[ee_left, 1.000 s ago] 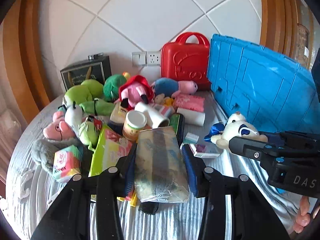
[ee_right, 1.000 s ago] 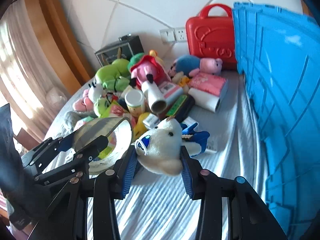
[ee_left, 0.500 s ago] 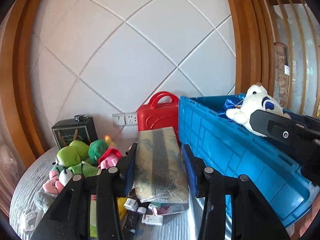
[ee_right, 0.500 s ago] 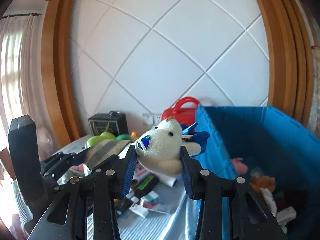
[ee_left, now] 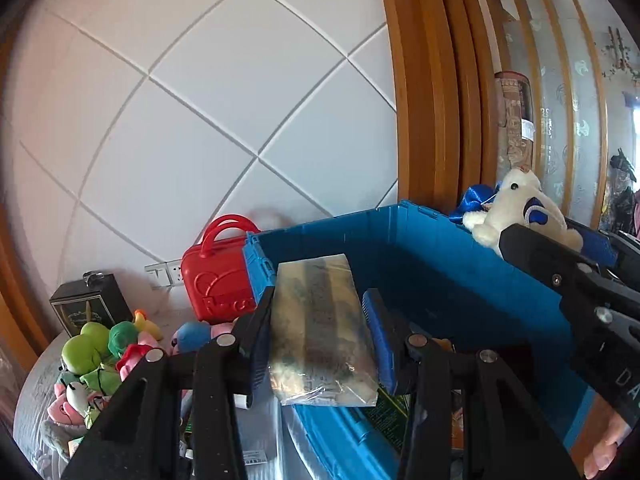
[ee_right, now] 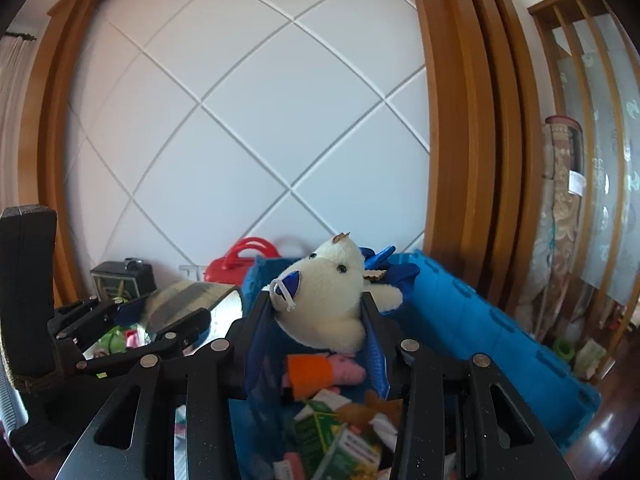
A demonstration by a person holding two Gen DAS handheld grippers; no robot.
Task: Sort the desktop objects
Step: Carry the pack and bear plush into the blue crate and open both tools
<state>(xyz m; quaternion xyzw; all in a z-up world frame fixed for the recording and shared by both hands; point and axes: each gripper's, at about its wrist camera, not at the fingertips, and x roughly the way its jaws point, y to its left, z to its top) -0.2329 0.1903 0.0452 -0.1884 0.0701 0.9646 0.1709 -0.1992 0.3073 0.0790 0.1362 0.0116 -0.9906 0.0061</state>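
The left gripper (ee_left: 320, 336) has its jaws clamped on a flat clear-wrapped packet (ee_left: 320, 332), held above the near left corner of the blue crate (ee_left: 440, 264). The right gripper (ee_right: 320, 340) grips a white plush bear (ee_right: 328, 300) with a blue bow, over the crate's open top, where cartons and small toys lie inside. Plush toys (ee_left: 96, 352) lie heaped on the table beside a red case (ee_left: 216, 276).

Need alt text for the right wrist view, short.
The right gripper clamps a white plush bear above an open blue crate already holding cartons and toys. At left, the left gripper holds a clear plastic packet.
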